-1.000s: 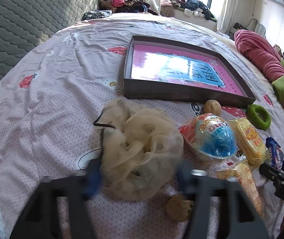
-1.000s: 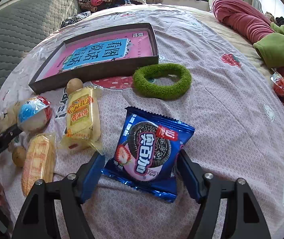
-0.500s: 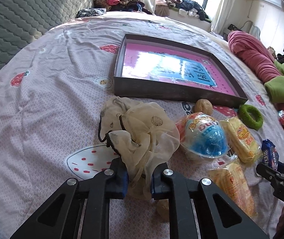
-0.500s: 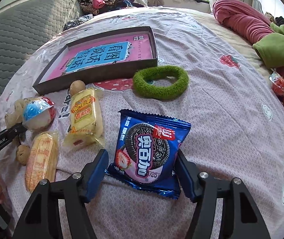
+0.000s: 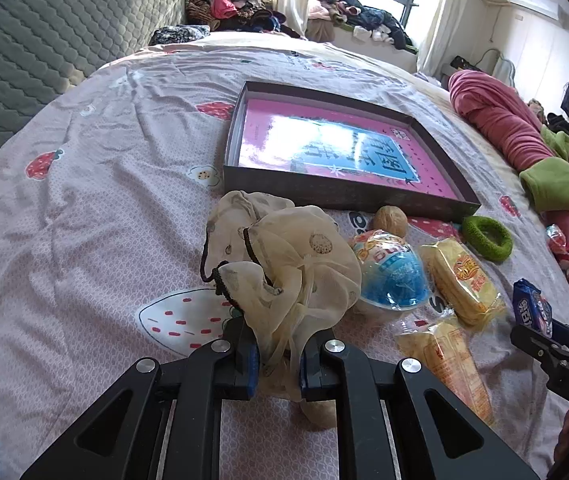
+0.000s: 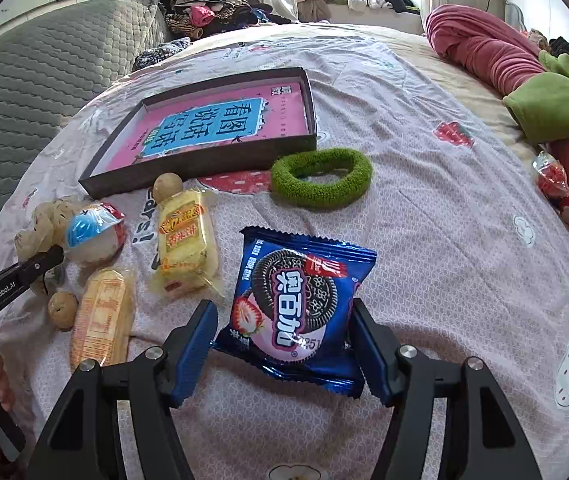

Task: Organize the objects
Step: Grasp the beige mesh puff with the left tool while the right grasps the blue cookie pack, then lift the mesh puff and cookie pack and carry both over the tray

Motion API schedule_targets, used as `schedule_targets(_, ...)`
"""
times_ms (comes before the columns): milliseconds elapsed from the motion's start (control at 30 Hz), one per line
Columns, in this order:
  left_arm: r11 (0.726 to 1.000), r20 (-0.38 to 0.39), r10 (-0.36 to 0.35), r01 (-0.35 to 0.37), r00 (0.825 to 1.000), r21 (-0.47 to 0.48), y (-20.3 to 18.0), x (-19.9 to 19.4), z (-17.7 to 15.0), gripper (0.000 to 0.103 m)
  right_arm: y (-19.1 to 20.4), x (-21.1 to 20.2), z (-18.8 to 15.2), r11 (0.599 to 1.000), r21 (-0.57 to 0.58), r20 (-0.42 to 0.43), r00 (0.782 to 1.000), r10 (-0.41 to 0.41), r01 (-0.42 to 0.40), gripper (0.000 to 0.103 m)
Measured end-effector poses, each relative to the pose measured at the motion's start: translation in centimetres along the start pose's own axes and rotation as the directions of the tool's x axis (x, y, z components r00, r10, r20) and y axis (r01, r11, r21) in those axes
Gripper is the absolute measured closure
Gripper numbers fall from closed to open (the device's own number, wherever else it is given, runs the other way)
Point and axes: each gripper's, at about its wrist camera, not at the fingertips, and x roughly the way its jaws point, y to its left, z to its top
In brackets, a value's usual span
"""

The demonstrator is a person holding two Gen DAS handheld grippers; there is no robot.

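Note:
My left gripper (image 5: 278, 344) is shut on the lower folds of a beige mesh drawstring bag (image 5: 284, 264), which bunches up above its pads. A walnut (image 5: 320, 412) lies just under the right finger. In the right wrist view, my right gripper (image 6: 284, 344) holds a blue cookie packet (image 6: 296, 292) by its two side edges, low over the bedsheet. Beyond both grippers lies a dark shallow box (image 5: 348, 196) with a pink and blue printed floor, also seen in the right view as the box (image 6: 204, 168).
Between the grippers lie a blue-capped toy egg (image 5: 392, 276), two yellow snack packets (image 6: 184, 240) (image 6: 100, 316), two walnuts (image 6: 166, 186) (image 6: 61, 308) and a green hair ring (image 6: 320, 180). A rolled pink blanket (image 5: 496, 128) lines the right side, a grey quilted headboard (image 5: 44, 28) the left.
The left jaws went from wide apart around the mesh bag to shut on it, gathering it upward. The right jaws narrowed slightly onto the cookie packet.

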Motion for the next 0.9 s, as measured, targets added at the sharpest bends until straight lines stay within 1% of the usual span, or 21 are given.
schedule_targets(167, 1.000, 0.011, -0.001, 0.002, 1.000, -0.004, -0.2, -0.8, -0.3, 0.089, 0.2, -0.6, 0.0, 1.000, -0.006, 0.003, 1.000, 0.000, 0.000, 0.038)
schedule_targets(367, 1.000, 0.024, -0.007, 0.007, 1.000, -0.002, -0.6, -1.6, -0.5, 0.089, 0.5, -1.0, -0.6, 1.000, -0.005, -0.003, 1.000, 0.023, -0.023, 0.039)
schedule_targets(667, 1.000, 0.051, -0.004, 0.005, 0.999, -0.005, -0.6, -3.3, -0.1, 0.089, 1.2, -3.5, 0.1, 0.999, -0.019, 0.050, 0.998, 0.034, -0.033, 0.039)
schedule_targets(900, 1.000, 0.078, 0.003, -0.003, 0.997, 0.009, -1.2, -5.0, 0.4, 0.089, 2.8, -5.2, 1.0, 0.997, -0.053, 0.086, 0.994, 0.061, -0.057, 0.039)
